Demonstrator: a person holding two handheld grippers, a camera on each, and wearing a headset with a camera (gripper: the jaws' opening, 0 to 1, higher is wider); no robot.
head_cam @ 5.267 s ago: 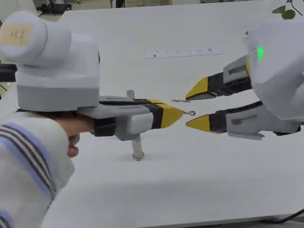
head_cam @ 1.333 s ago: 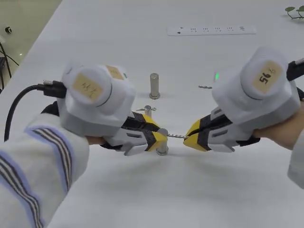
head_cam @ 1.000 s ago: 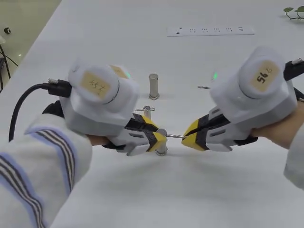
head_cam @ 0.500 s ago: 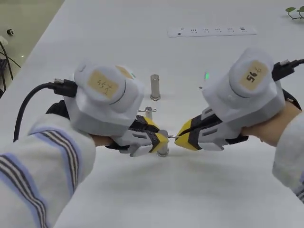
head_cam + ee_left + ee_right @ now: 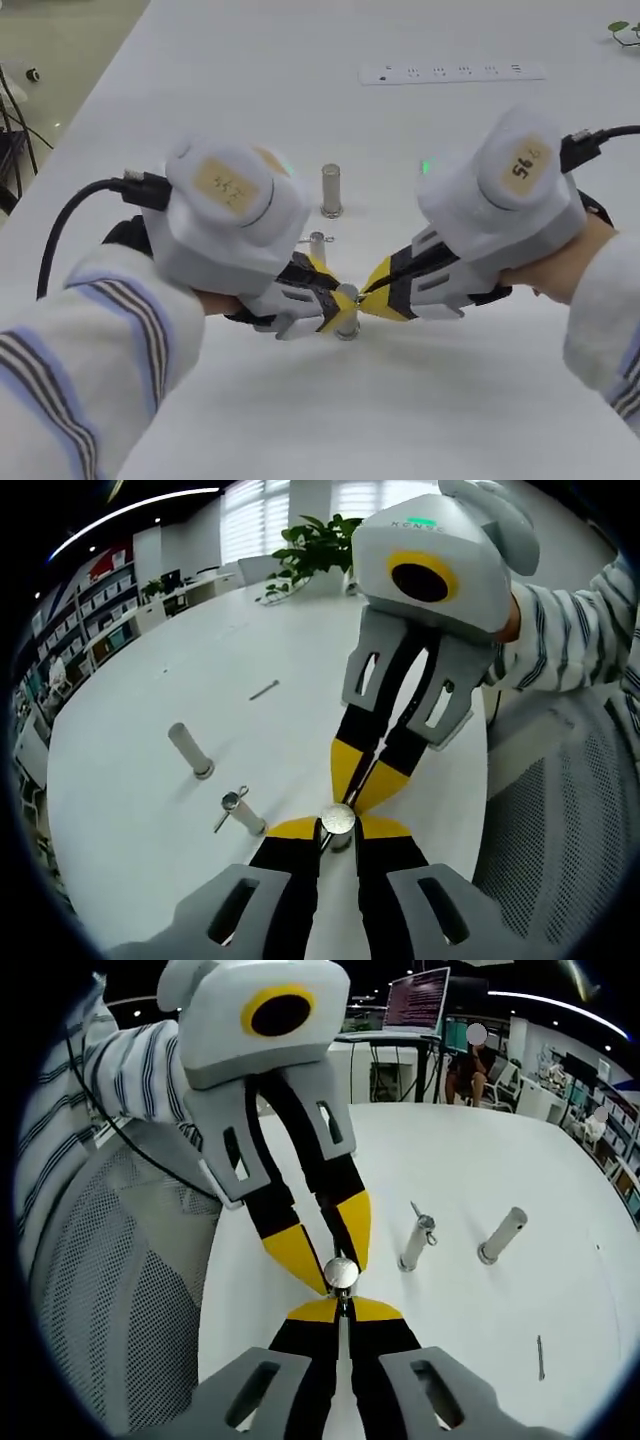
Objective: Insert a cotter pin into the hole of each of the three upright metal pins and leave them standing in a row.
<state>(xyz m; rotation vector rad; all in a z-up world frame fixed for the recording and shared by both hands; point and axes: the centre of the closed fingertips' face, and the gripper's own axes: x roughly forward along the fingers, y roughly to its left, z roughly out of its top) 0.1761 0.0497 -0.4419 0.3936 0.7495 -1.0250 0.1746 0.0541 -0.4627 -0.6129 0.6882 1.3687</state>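
Observation:
Three upright metal pins stand in a row on the white table (image 5: 300, 400). My left gripper (image 5: 335, 312) is shut on the nearest pin (image 5: 347, 324), whose round top (image 5: 338, 820) sits between its yellow tips. From the other side my right gripper (image 5: 372, 290) is shut on a thin cotter pin (image 5: 343, 1298) and presses it against that pin's top (image 5: 341, 1273); both grippers' tips nearly touch. The middle pin (image 5: 317, 243) carries a cotter pin through its top. The far pin (image 5: 331, 190) stands bare.
A loose cotter pin (image 5: 264, 690) lies on the table beyond the far pin. A white power strip (image 5: 452, 72) lies at the far side. A black cable (image 5: 70, 215) trails off the left gripper. A potted plant (image 5: 315, 545) stands at the table's end.
My right gripper has closed in leftwards on the nearest pin. The stretch of cotter pin that showed between the grippers a second ago is now hidden at the pin's top. The left gripper kept its hold.

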